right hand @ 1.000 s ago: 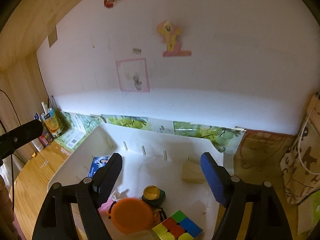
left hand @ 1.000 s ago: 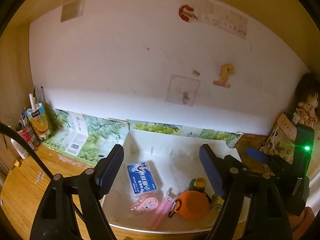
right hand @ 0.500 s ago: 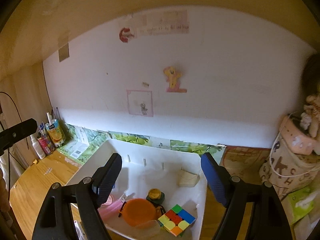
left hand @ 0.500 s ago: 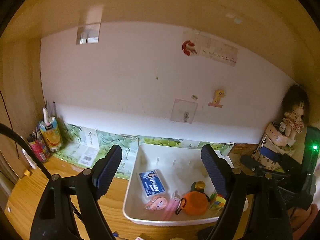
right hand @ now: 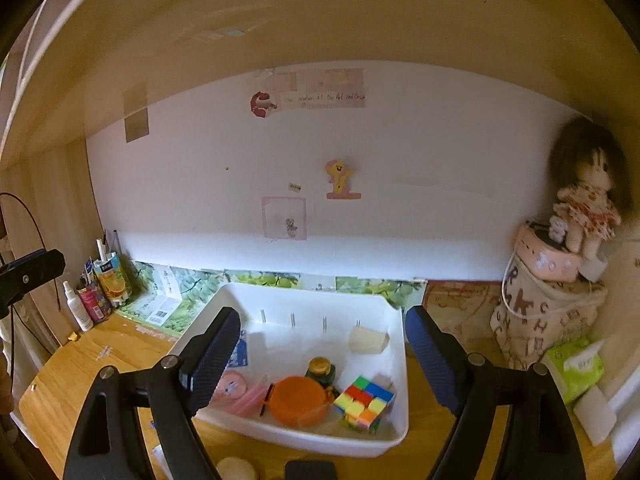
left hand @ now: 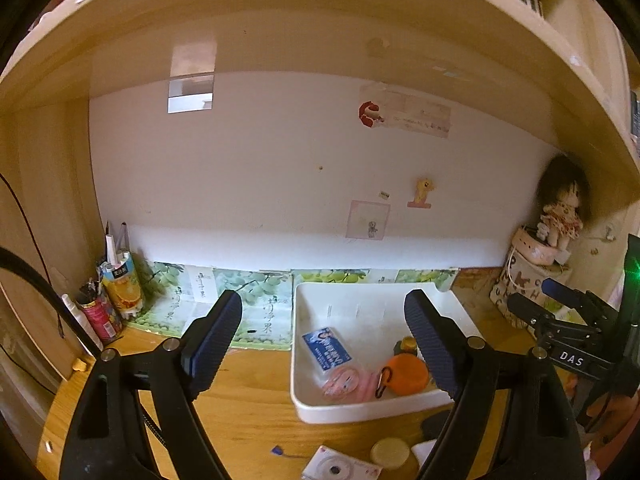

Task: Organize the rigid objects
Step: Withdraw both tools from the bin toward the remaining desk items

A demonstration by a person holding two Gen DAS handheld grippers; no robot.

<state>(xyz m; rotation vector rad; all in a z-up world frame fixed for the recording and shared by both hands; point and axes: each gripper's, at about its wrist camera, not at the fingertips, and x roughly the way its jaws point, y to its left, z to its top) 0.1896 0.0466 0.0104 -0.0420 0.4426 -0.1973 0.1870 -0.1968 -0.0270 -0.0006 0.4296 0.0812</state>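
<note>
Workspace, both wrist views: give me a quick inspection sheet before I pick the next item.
Surface: wooden desk, bare patches left of the bin.
Job's things: white bin holds a Rubik's cube, orange round case, blue-and-white box, pink items, a pale block.
Clutter: small camera, round pale lid in front of the bin; juice carton, cans at far left.
Grippers: left gripper open, empty; right gripper open, empty.
Cables: black cable at left.
Surroundings: doll on a fabric bag, stickered wall, shelf overhead.
</note>
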